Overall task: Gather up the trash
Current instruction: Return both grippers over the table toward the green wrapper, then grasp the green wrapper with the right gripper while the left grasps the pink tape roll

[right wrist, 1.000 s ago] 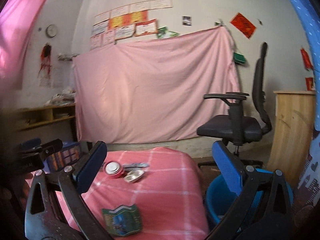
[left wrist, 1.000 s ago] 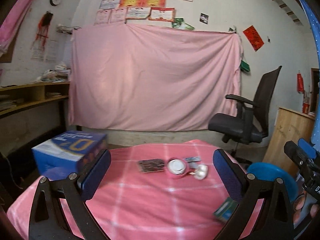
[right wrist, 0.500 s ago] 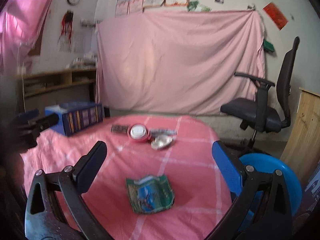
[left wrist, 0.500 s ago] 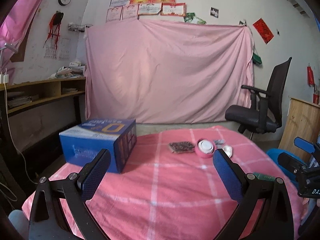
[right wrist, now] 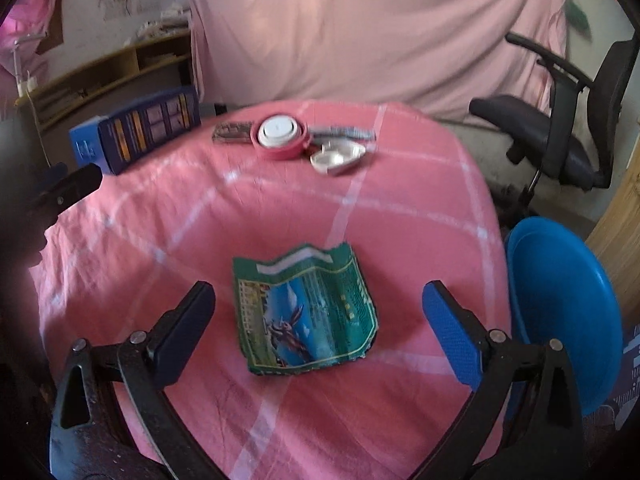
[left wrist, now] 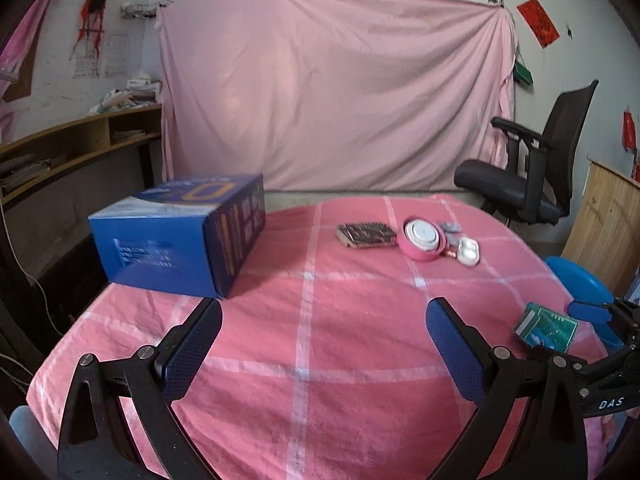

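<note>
A flattened green wrapper [right wrist: 306, 308] lies on the pink checked tablecloth [right wrist: 200, 220], directly ahead of my open right gripper [right wrist: 320, 320] and between its finger lines. In the left wrist view the same green wrapper [left wrist: 546, 326] sits at the table's right edge. Farther back lie a pink round tin with a white lid [right wrist: 279, 136], a silver foil tray [right wrist: 338, 157], a dark flat packet [left wrist: 366, 234] and a grey strip wrapper [right wrist: 344, 133]. My left gripper [left wrist: 324, 344] is open over bare cloth with nothing between its fingers.
A blue cardboard box [left wrist: 180, 236] stands on the table's left side. A blue bin [right wrist: 560, 312] sits on the floor off the table's right edge. A black office chair [left wrist: 532, 176] and a wooden cabinet [left wrist: 608, 236] stand to the right, and shelves [left wrist: 60, 148] run along the left wall.
Both grippers have tilted down and moved closer to the table. The green wrapper now lies nearer and more centred before my right gripper. Both stay open.
</note>
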